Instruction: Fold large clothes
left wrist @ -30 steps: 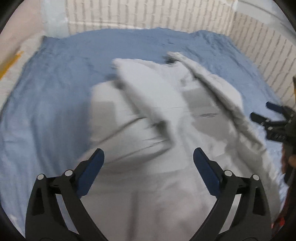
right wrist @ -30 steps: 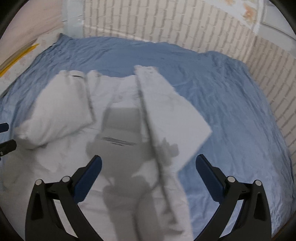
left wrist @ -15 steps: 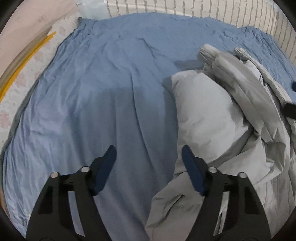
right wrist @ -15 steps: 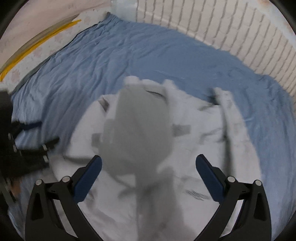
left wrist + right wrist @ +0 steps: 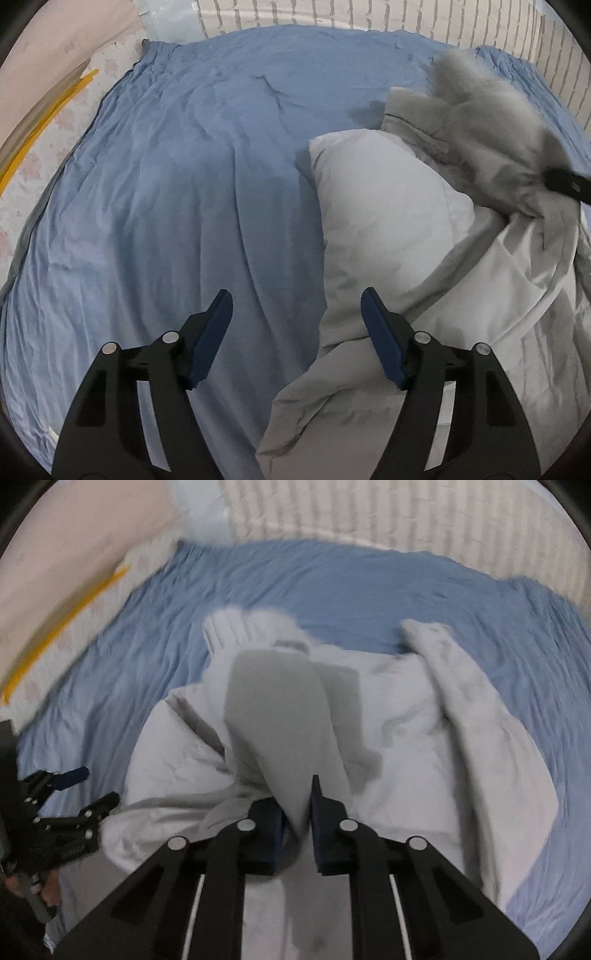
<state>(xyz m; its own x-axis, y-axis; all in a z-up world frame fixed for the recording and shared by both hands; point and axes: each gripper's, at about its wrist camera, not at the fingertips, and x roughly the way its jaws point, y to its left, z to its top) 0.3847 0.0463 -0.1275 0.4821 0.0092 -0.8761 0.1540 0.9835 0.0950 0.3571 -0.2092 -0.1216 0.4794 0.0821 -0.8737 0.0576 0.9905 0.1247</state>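
A: Where is the garment?

B: The pale grey garment (image 5: 413,746) lies crumpled on the bed's blue sheet (image 5: 166,192). Seen from the right claw (image 5: 297,805), it spreads ahead and to both sides, with one sleeve (image 5: 476,716) trailing off ahead to its right.

A: Does that claw have hold of it?

B: Yes. Its jaws are pressed together on a raised fold of the fabric (image 5: 280,716), which stands up straight ahead between the blue pads (image 5: 327,834).

A: And the left claw?

B: The left claw (image 5: 296,306) is spread, with nothing gripped. Bare sheet lies below the gap and the left pad; the garment's near edge reaches under its right finger (image 5: 384,343). The bulk of the cloth bunches ahead to its right, where the right claw's dark tip (image 5: 567,182) shows at the picture's edge.

A: Anything else?

B: A white brick-pattern wall (image 5: 369,14) stands behind the bed.
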